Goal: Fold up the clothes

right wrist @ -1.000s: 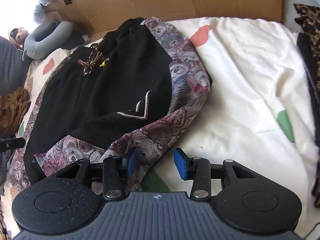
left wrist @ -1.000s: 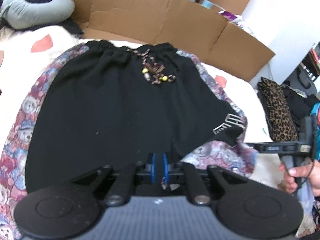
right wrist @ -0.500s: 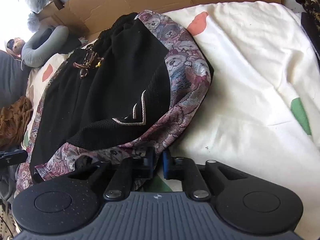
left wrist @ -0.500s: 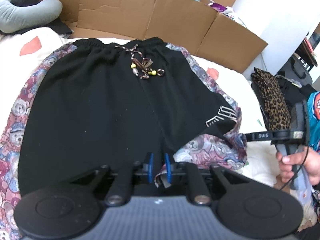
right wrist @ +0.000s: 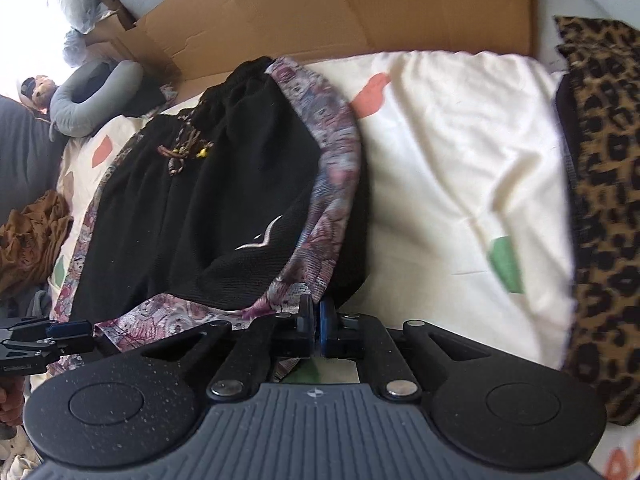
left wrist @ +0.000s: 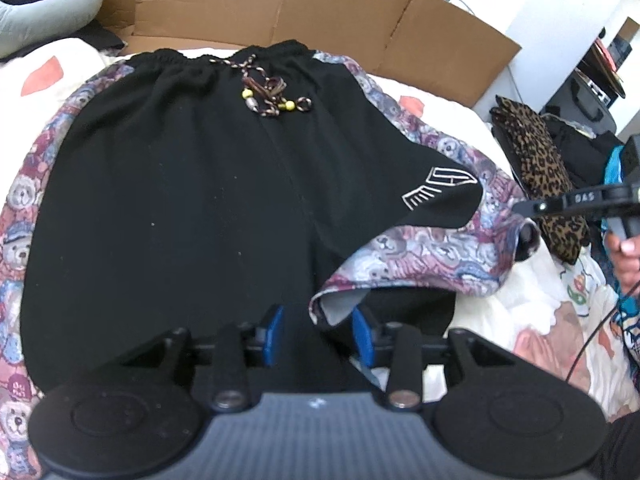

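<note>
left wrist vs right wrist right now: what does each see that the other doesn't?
Left wrist only: the left tool, jaws opening with hem fabric between them; the outlined logo in full; a dark case by the wall.

Right wrist only: the right tool shut on the bear-print hem; a brown garment heaped at the far edge; a green patch on the cream bedding.

Both: the black shorts, beaded drawstring, cardboard, grey pillow, leopard-print cloth.

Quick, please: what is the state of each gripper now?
Left gripper: jaws opening, shorts hem between them, not pressed.
Right gripper: shut on the shorts' patterned edge.
</note>
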